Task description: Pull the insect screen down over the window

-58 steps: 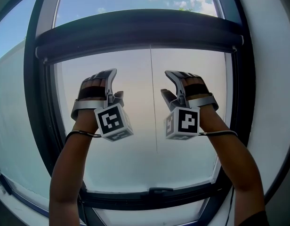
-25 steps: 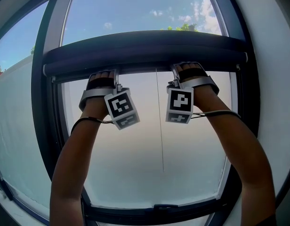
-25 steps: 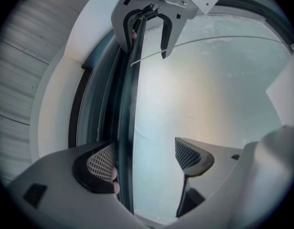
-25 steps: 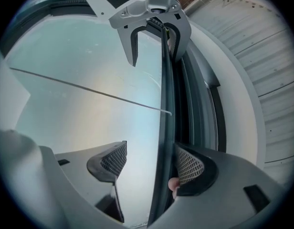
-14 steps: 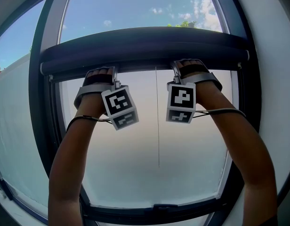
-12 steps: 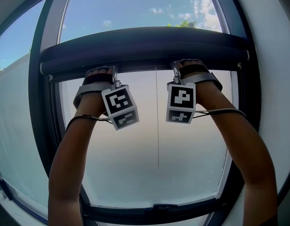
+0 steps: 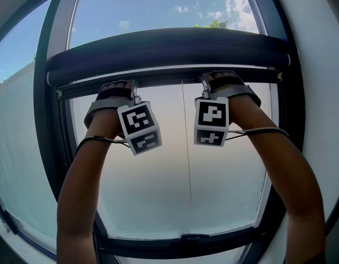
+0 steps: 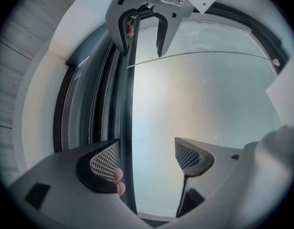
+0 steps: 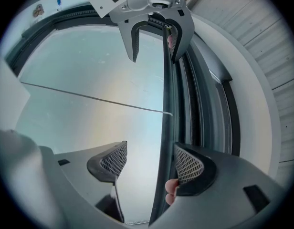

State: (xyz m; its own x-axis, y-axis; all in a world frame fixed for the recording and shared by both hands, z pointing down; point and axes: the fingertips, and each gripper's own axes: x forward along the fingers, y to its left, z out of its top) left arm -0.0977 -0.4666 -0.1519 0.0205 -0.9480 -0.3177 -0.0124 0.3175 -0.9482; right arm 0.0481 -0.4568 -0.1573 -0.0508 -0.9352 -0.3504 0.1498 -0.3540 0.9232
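Hanging just under the roller housing [image 7: 169,48] at 12 o'clock, the insect screen's dark pull bar [image 7: 164,77] spans the window frame [image 7: 48,120] near its top. The left gripper [image 8: 147,159] has its fingers apart, with the bar against the left one. The right gripper [image 9: 151,162] has its fingers apart too, with the bar against the right one. Each marker cube [image 7: 139,128] shows black-and-white squares. A thin cord [image 7: 187,147] drops toward 6 o'clock.

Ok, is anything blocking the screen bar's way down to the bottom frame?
Nothing visible does. Below the screen bar, the glass runs unobstructed to the bottom frame; only a thin cord hangs there. The left gripper and right gripper straddle the bar, jaws open.
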